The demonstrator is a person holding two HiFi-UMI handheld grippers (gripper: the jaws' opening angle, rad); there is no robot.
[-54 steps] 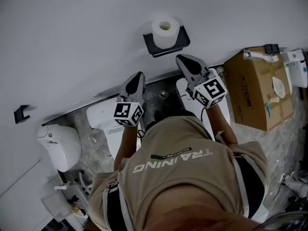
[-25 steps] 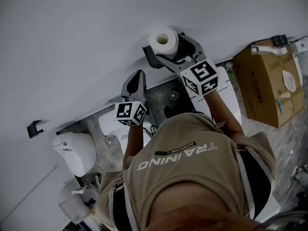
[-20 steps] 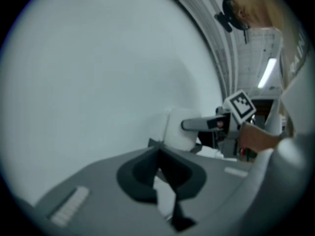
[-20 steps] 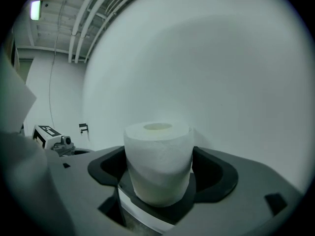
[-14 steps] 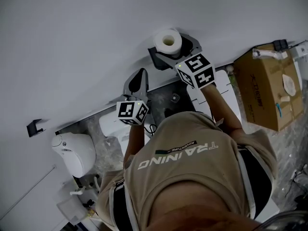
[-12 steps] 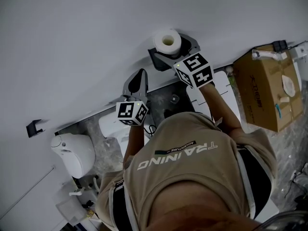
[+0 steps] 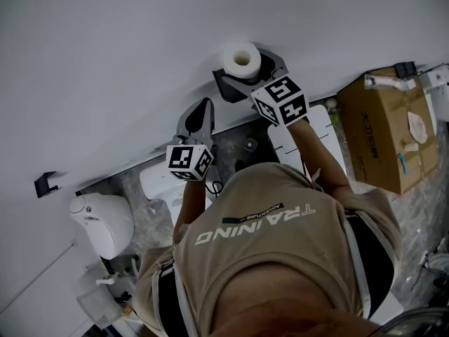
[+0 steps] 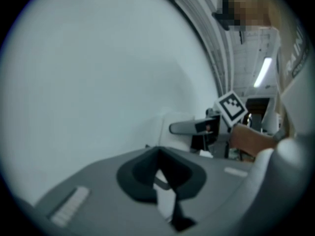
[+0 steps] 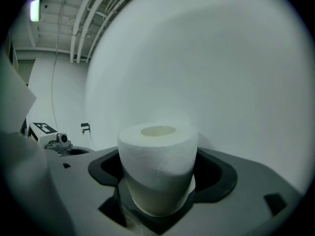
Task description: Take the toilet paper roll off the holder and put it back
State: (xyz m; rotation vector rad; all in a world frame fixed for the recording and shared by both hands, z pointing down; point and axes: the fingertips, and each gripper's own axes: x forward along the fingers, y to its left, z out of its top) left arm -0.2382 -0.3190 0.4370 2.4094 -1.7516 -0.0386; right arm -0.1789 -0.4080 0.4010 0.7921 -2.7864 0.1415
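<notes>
The right gripper (image 7: 255, 72) is up at the white wall (image 7: 126, 41). Its jaws are wide apart, one on each side of the toilet paper roll (image 9: 157, 168), and they seem to press it. The roll stands upright, just above the black holder (image 7: 223, 87). The left gripper (image 8: 160, 154) hangs lower down and holds nothing, with its jaws almost together.

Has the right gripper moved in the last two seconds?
Yes, the right gripper rose from below the holder, jaws now flanking the toilet paper roll.
</notes>
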